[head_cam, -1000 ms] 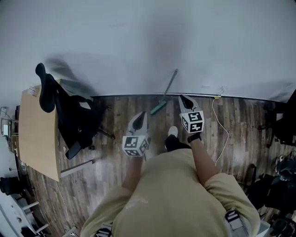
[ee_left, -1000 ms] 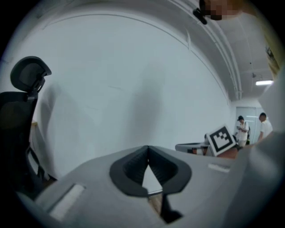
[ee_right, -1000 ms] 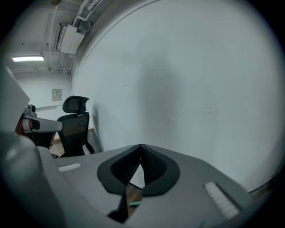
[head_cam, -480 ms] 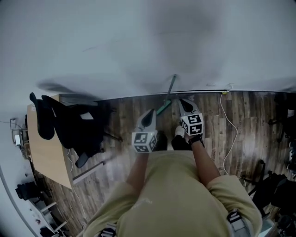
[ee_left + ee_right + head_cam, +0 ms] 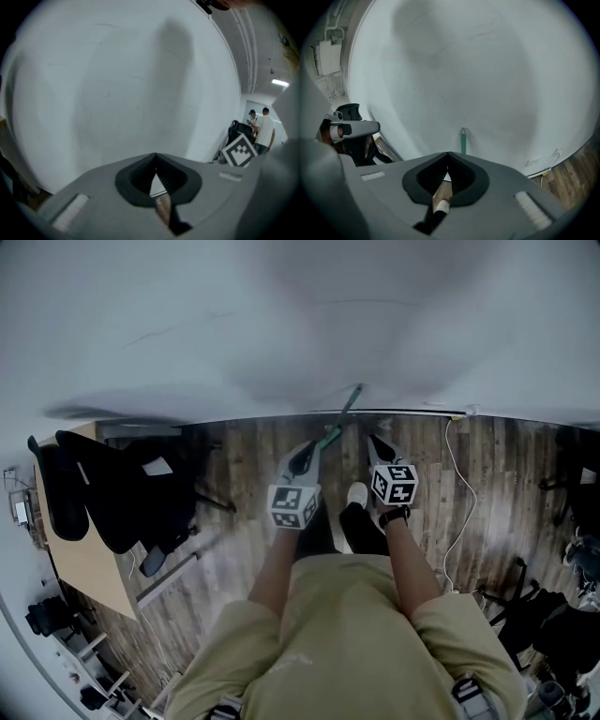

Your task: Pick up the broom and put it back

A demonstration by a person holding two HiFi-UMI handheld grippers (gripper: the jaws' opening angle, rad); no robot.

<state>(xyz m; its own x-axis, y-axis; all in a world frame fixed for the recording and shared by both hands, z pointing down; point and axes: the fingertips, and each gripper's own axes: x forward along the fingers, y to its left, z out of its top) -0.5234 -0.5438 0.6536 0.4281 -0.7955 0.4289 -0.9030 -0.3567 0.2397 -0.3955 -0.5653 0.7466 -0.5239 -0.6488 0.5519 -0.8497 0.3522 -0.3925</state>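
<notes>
Stood closer to the wall [image 5: 281, 315] than a second earlier — lowered both grippers and carried them toward its foot. Found the broom [image 5: 349, 407] leaning on that wall, green head down at the wall's foot, thin handle slanting up across it. Brought the left gripper [image 5: 307, 448] just beside the broom's head, apart from it. Held the right gripper [image 5: 372, 439] near the wall's foot too, on the head's other side.

Kept both claws pressed together with nothing pinched — plain in each gripper view, only wall and wooden floor [image 5: 487, 484] past the tips. Judged the approach nearly over and the pick-up not yet begun; would need one claw spread before closing on the handle.

Noted a white cable [image 5: 453, 512] trailing out from the wall's foot on the right gripper's side. Noted a desk [image 5: 84, 573] and a dark office chair [image 5: 122, 498] farther out from the wall on the left gripper's side, and the person's own white shoe [image 5: 356, 495] a step back from the wall. Saw nothing lying between the claws and the broom. Glimpsed two people [image 5: 265, 131] past the wall's far end in the left gripper view.
</notes>
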